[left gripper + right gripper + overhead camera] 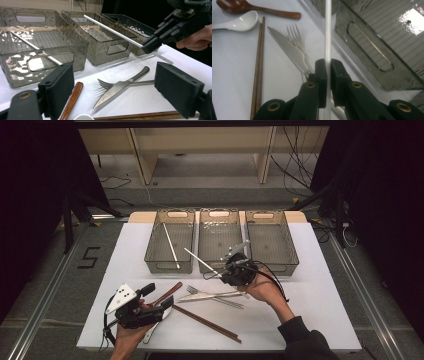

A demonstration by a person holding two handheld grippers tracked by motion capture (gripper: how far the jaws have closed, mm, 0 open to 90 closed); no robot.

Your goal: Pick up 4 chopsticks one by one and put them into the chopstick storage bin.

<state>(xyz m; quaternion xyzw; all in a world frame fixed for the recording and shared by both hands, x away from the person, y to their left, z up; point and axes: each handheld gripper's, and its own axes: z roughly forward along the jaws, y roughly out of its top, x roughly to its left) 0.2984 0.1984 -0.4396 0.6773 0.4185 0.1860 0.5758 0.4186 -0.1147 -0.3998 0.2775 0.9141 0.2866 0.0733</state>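
Note:
My right gripper (pixel 222 273) (pixel 328 62) is shut on a white chopstick (pixel 200 260) (pixel 328 30) and holds it in the air, slanting up to the left over the front of the middle bin (pixel 220 213). In the left gripper view that chopstick (pixel 112 31) crosses the bins from the right gripper (pixel 150 45). A matching white chopstick (pixel 171 246) (pixel 27 43) lies in the left bin (pixel 169 266). My left gripper (pixel 159 297) (pixel 117 87) stands open near the table's front left with nothing between its jaws.
On the white table lie a knife (pixel 210 296) (pixel 287 50), a fork (pixel 220 301) (pixel 295 37), a pair of brown chopsticks (pixel 205 322) (pixel 258 75), a wooden spoon (pixel 167 293) (pixel 249 7) and a white spoon (pixel 237 22). The right bin (pixel 275 267) stands beside the middle one.

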